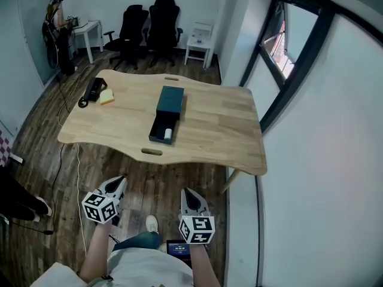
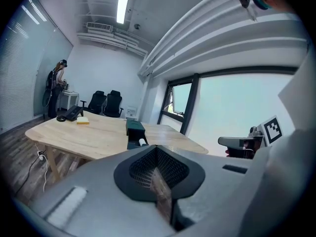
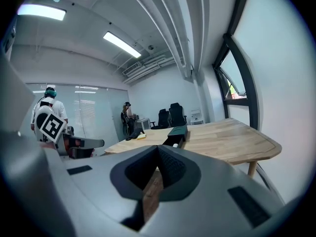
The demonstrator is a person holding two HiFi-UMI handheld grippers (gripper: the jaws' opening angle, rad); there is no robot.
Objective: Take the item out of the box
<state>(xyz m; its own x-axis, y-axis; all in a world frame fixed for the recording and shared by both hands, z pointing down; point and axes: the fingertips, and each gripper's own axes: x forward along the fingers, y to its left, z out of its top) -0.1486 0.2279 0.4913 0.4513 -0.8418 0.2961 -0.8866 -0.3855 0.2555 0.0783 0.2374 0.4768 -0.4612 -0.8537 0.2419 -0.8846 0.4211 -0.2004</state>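
A dark green box (image 1: 170,99) lies in the middle of the wooden table (image 1: 221,130), its drawer slid out toward me with a white item (image 1: 168,134) in it. Both grippers hang below the table's near edge, well short of the box. My left gripper (image 1: 115,186) is shut and holds nothing; my right gripper (image 1: 190,198) is shut and empty too. In the left gripper view the shut jaws (image 2: 157,148) point at the box (image 2: 134,128) and the white item (image 2: 141,142). From the right gripper view, the shut jaws (image 3: 158,152) aim toward the box (image 3: 177,131).
A black device (image 1: 93,89) and a yellow pad (image 1: 107,96) lie on the table's far left corner. Black office chairs (image 1: 149,26) and white side tables (image 1: 199,43) stand behind the table. A person (image 1: 55,17) stands at the far left. A window wall runs along the right.
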